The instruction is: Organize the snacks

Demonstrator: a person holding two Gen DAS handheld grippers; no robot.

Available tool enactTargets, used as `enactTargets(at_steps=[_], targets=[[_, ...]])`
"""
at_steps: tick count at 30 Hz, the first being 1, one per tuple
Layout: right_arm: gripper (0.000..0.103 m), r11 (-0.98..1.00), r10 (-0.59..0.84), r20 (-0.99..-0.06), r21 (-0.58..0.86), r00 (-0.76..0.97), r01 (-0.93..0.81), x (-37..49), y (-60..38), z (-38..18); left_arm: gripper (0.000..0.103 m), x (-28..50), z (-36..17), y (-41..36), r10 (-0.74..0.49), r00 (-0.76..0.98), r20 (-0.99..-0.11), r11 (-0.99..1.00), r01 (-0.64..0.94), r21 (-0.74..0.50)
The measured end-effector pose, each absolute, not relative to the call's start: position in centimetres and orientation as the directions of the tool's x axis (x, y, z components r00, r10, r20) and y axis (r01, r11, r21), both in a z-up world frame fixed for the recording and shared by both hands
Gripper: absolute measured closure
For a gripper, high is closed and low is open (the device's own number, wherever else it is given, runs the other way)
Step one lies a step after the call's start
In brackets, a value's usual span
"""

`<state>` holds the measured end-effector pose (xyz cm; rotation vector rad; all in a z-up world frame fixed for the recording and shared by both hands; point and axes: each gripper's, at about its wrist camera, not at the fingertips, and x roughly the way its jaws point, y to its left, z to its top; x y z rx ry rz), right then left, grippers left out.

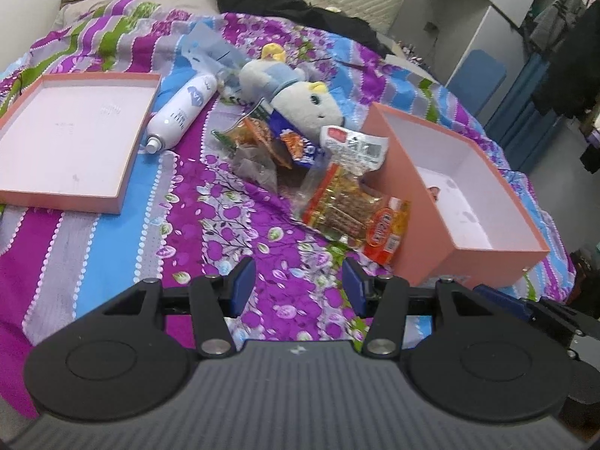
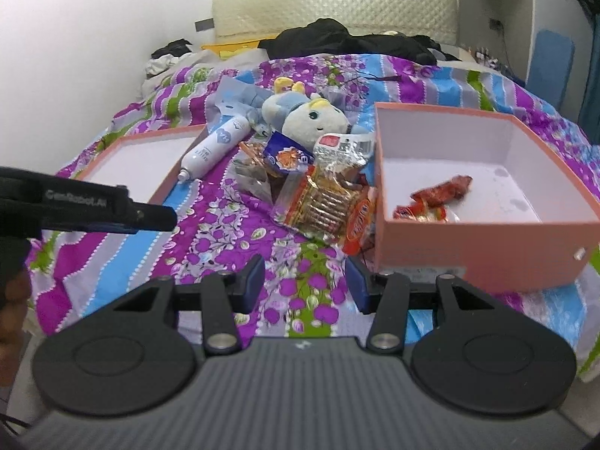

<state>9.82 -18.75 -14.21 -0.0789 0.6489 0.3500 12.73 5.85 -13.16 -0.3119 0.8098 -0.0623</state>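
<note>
The bed (image 1: 112, 262) carries a quilt striped in purple, blue, grey and green, with a padded cream headboard (image 2: 333, 3) and a heap of black clothing (image 2: 337, 37) at the far end.

1. My left claw (image 1: 298, 287) hangs above bare quilt. Its blue pads stand partly apart, with nothing between them.
2. My right claw (image 2: 305, 285) hangs above the quilt at the near left corner of the pink box (image 2: 468, 240). Its pads also stand partly apart and hold nothing.
3. The snack pile (image 1: 300, 157) lies in the middle of the bed, touching the left wall of the pink box. The nearest packets are a clear bag of brown sticks (image 2: 318, 206) and an orange packet (image 2: 362, 225).
4. Red-wrapped snacks (image 2: 435, 198) already lie inside the pink box.
5. The box lid (image 1: 71, 138) lies open side up, left of the pile. A white spray can (image 1: 182, 112) lies between lid and pile.
6. A plush toy (image 1: 296, 93) lies behind the pile.
</note>
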Motion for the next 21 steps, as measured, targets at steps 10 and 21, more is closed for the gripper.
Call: enactTargets(at_steps=[10,21], targets=[[0.053,0.911,0.256,-0.594,-0.116,0.763,-0.396,15.6,-14.0,-17.9,0.041,21.2,-16.8,9.4,-0.19,0.724,-0.663,0.935,-0.073,-0.347],[0.02,0.806,0.179,-0.63,-0.347,0.756,-0.479,21.4,-10.2,-22.1,0.041,30.7,-19.6,12.6,-0.198,0.774,-0.601,0.91,-0.083,-0.406]])
